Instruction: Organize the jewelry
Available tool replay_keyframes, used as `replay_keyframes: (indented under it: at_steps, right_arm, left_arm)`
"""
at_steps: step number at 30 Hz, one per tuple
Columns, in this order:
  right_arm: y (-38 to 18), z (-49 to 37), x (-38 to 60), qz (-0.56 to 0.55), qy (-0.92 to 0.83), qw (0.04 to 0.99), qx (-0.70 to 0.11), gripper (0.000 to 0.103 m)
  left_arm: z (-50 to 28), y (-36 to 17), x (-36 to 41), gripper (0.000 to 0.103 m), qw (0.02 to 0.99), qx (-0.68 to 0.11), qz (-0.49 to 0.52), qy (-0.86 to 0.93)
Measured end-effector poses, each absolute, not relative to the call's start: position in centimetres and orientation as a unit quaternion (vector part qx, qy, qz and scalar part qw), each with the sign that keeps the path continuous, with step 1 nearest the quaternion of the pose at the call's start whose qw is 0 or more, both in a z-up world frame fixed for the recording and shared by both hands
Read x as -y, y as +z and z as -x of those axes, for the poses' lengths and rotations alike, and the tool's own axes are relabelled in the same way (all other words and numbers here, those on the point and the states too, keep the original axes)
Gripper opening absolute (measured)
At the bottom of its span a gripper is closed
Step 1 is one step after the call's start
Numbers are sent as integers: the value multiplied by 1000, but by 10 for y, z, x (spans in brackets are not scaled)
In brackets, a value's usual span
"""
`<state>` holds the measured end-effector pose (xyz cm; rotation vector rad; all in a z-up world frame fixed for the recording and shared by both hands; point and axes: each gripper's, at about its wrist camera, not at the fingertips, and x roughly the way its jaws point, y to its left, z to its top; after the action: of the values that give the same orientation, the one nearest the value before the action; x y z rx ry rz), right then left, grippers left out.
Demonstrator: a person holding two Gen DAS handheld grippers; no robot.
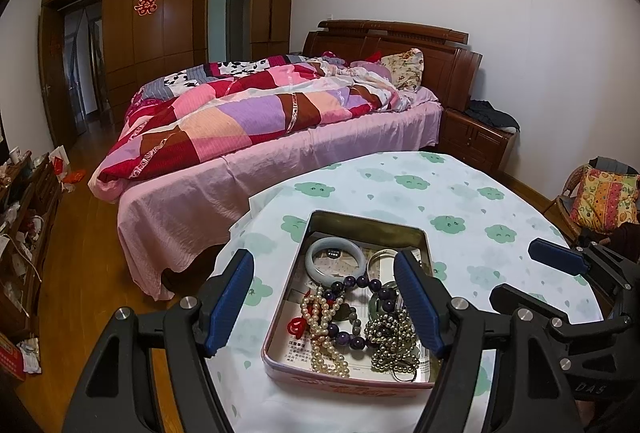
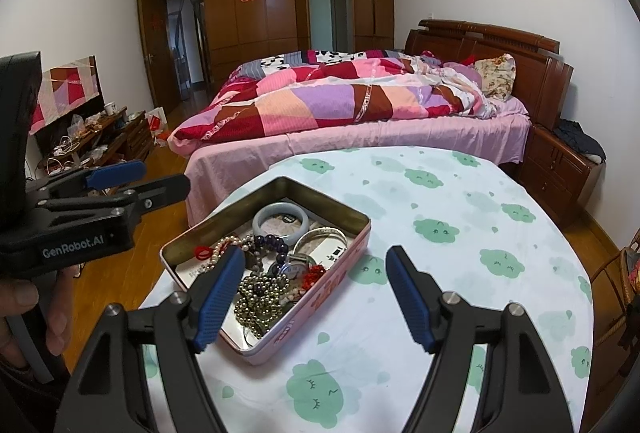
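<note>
A pink metal tin (image 1: 280, 337) (image 2: 344, 275) stands on a round table with a cloud-print cloth (image 1: 472, 217) (image 2: 460, 233). It holds a pale jade bangle (image 1: 335, 260) (image 2: 281, 221), a pearl necklace (image 1: 324, 345), a dark purple bead bracelet (image 1: 360, 283) (image 2: 272, 243), a brass-coloured bead strand (image 1: 390, 339) (image 2: 260, 297), a silver bangle (image 2: 320, 239) and a small watch (image 2: 295, 267). My left gripper (image 1: 330, 303) is open above the tin. My right gripper (image 2: 314, 295) is open above the tin's right wall. Each also shows in the other's view, the left (image 2: 132, 177) and the right (image 1: 532, 273).
A bed with a patchwork quilt (image 1: 248, 113) (image 2: 340, 97) lies beyond the table. A wooden nightstand (image 1: 476, 137) stands at its right, a wicker chair with a cushion (image 1: 600, 201) at far right, cluttered low furniture (image 2: 100, 137) at left.
</note>
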<state>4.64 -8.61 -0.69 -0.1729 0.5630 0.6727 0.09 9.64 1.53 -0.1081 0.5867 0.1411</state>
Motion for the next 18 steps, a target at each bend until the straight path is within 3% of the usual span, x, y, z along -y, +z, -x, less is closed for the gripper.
replay_keyframes:
  at_steps: [14, 18]
  right_arm:
    - [-7, -47, 86, 83, 325, 901, -273, 75]
    - [-7, -47, 86, 84, 325, 901, -273, 75]
  left_arm:
    - [-8, 12, -96, 73, 948, -304, 57, 72]
    - [-9, 11, -96, 84, 948, -302, 47, 90]
